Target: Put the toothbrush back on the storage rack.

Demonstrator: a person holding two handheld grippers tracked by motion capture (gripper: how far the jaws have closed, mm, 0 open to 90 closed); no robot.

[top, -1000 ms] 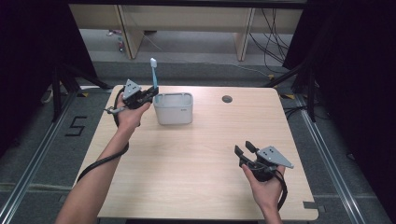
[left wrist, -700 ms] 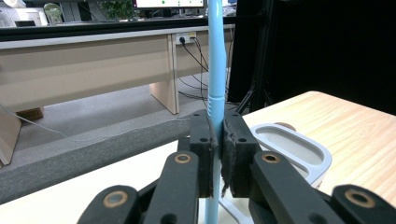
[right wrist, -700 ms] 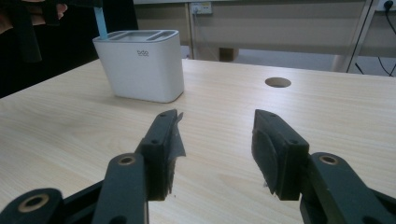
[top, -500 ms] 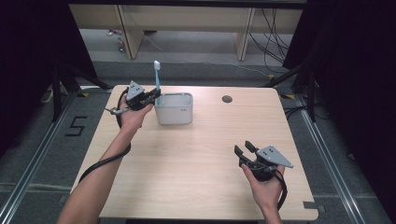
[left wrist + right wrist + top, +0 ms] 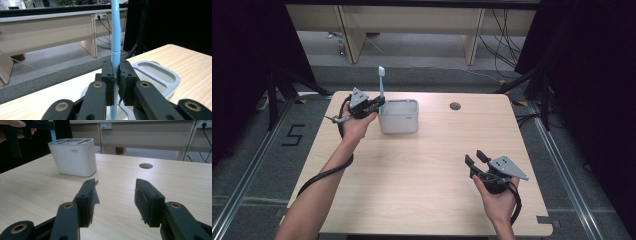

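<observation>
A white toothbrush holder (image 5: 398, 116) stands on the far left part of the light wooden desk (image 5: 422, 180), its top divided into compartments; the maker's mark shows on its side in the right gripper view. A light blue toothbrush (image 5: 381, 85) stands upright at the holder's left end, head up, its lower end going down into the holder at that corner. Which compartment it enters cannot be made out, and what else the holder contains is not visible.

The left tongs (image 5: 373, 105) are clamped narrow on the toothbrush's handle, just above the holder's rim. In the left gripper view the two black pads press the blue handle (image 5: 115, 50) from either side, with the holder (image 5: 160, 75) right behind and below them.

The right tongs (image 5: 475, 161) sit well apart from the holder, low over the near right part of the desk, jaws spread wide with nothing between them. In the right gripper view the bare desk (image 5: 120, 177) shows through the gap. A small round hole (image 5: 455, 106) lies in the desk's far edge, right of the holder.
</observation>
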